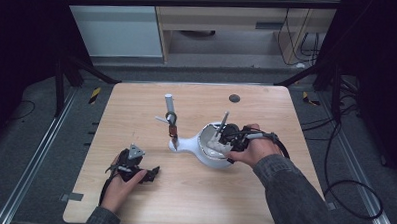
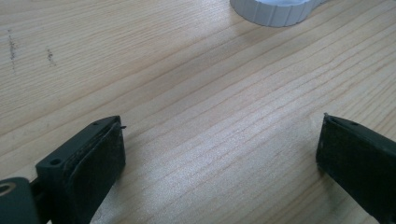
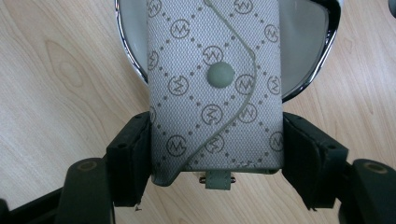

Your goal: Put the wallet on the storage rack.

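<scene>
Wood table [image 1: 193, 202]: pale, bearing a white bowl [image 1: 212, 155] and a small stand [image 1: 172, 126].
Pouch [image 3: 215, 88]: grey patterned fabric with a snap button, lying over the bowl's rim.
Right gripper [image 3: 215, 154]: jaws closed on the pouch's sides, at the bowl.
Left gripper [image 2: 219, 154]: jaws wide apart, nothing between them, low over bare table, well apart from the bowl.
</scene>
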`<state>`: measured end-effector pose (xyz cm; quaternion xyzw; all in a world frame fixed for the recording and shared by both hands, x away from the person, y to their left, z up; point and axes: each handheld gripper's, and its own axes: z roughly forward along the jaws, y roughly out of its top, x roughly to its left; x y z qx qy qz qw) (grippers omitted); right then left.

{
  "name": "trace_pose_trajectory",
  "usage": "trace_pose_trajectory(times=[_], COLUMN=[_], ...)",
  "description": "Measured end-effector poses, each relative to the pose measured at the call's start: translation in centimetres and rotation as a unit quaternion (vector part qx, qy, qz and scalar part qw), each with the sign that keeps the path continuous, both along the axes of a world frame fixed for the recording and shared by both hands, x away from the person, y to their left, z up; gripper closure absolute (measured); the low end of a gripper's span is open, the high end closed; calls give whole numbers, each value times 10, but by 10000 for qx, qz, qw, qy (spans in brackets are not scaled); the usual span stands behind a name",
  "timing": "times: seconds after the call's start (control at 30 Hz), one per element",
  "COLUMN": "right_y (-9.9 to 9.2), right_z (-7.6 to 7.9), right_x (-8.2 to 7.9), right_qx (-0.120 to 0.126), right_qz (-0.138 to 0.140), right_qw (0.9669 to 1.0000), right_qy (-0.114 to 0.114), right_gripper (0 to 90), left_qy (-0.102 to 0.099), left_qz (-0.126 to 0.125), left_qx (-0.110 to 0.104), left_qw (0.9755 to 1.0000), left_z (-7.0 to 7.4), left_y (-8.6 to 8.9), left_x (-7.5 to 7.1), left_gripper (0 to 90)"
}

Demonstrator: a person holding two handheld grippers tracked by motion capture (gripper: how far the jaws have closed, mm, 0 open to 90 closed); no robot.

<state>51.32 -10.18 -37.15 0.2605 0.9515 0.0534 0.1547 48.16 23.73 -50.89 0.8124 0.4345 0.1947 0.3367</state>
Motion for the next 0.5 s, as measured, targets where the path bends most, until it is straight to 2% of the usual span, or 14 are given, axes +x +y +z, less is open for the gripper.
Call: trace_pose_trajectory(times=[0.5], right_y=[7], right_z=[0], right_x=[2], right_qx=[8], right_qz=[23], right_qw=[10000], right_qy=[-85], right_gripper=[310], left_qy=[0], left_qz=[-10], left_qx=[1], left_qw=[10000], left_z=[0], left_y=[0], left_x=[0], left_gripper=[6])
